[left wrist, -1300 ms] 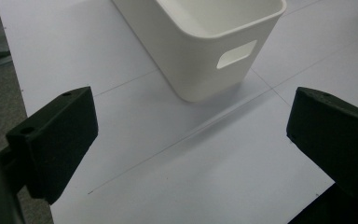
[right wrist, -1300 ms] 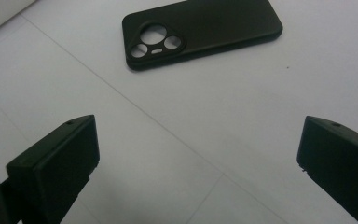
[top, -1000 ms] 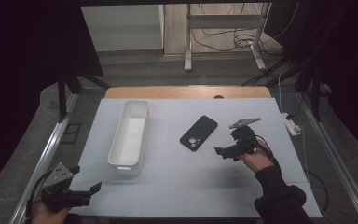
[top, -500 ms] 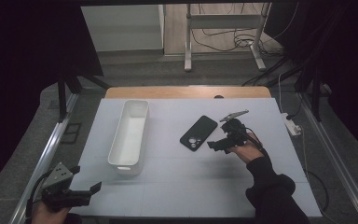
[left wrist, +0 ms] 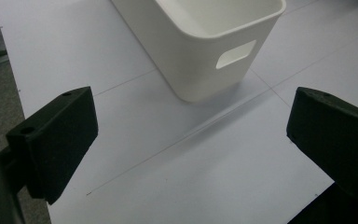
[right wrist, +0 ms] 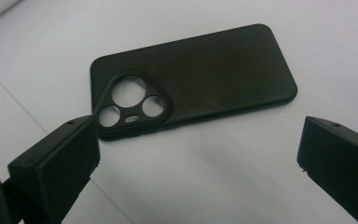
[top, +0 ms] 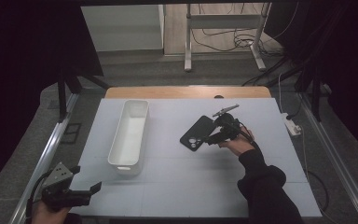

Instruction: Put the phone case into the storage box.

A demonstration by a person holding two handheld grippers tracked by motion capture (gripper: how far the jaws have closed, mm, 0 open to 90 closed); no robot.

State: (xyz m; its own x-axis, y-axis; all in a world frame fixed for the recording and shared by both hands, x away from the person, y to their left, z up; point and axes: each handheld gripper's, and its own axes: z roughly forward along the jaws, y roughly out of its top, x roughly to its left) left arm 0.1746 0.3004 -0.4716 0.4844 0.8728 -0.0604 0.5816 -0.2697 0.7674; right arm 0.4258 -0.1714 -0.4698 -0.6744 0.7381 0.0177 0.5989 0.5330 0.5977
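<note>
Table (top: pixel 177 186): pale grey surface carrying 2 things, with a wooden strip along its far edge.
Bin (top: pixel 129 133): white, long and narrow, left of the surface's middle, its length running from near edge toward far edge. In the left gripper view its near end wall (left wrist: pixel 214 60) shows 1 handle slot, and what shows of the inside looks bare.
Phone case (top: pixel 197 133): black, lying flat, back side up, right of the surface's middle and well apart from the bin. In the right gripper view the case (right wrist: pixel 205 70) shows 3 round camera holes in a raised corner panel.
Right gripper (top: pixel 214 138): in my right hand, low over the surface at the case's right side. Its jaws are spread wide and pinch nothing; in the right gripper view the left jaw tip overlaps the corner with the camera holes, and I cannot tell whether it touches.
Left gripper (top: pixel 86 192): in my left hand at the near left corner of the surface, pointing toward the bin's near end, jaws spread wide on nothing.
</note>
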